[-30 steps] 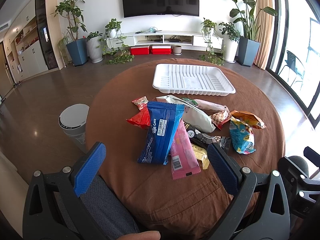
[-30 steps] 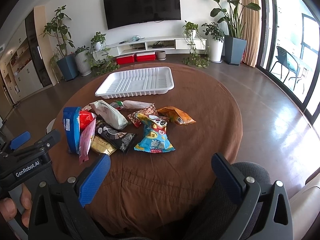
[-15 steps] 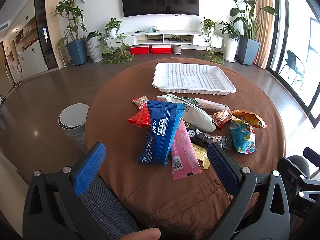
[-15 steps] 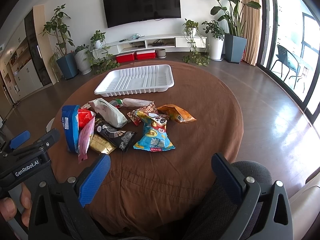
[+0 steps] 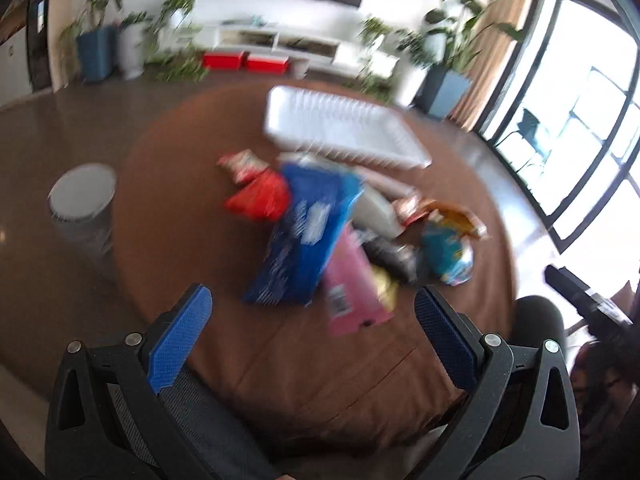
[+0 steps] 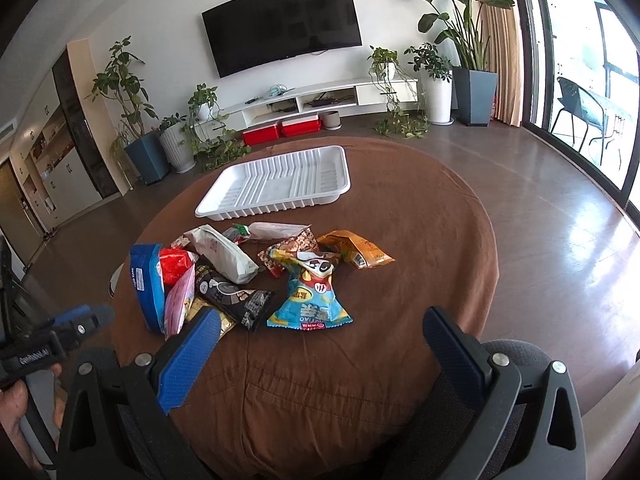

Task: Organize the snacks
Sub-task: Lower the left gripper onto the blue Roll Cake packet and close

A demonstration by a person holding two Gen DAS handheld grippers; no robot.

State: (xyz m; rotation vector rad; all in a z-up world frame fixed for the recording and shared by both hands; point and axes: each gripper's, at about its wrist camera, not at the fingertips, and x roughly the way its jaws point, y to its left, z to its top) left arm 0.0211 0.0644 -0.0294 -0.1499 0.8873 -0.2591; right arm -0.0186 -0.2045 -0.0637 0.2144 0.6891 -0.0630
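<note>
A heap of snack packets lies mid-table on a brown cloth: a blue cake pack (image 5: 308, 236) (image 6: 146, 284), a pink bar (image 5: 352, 284), a red packet (image 5: 260, 200), a white pouch (image 6: 226, 254), a black packet (image 6: 234, 300), a light-blue chip bag (image 6: 310, 300) and an orange bag (image 6: 356, 254). Behind them sits an empty white ribbed tray (image 6: 280, 182) (image 5: 344, 132). My left gripper (image 5: 314, 312) is open, hovering short of the heap; its view is blurred. My right gripper (image 6: 320, 334) is open near the table's front edge, just short of the light-blue bag. Both hold nothing.
The round table (image 6: 420, 240) has bare cloth on its right half. A grey bin (image 5: 82, 204) stands on the floor to its left. A dark chair back (image 6: 508, 356) sits below my right gripper. Potted plants and a TV unit line the far wall.
The left gripper has swung, so its view tilts and blurs. The right gripper has moved forward toward the snacks. The packets have not moved.
</note>
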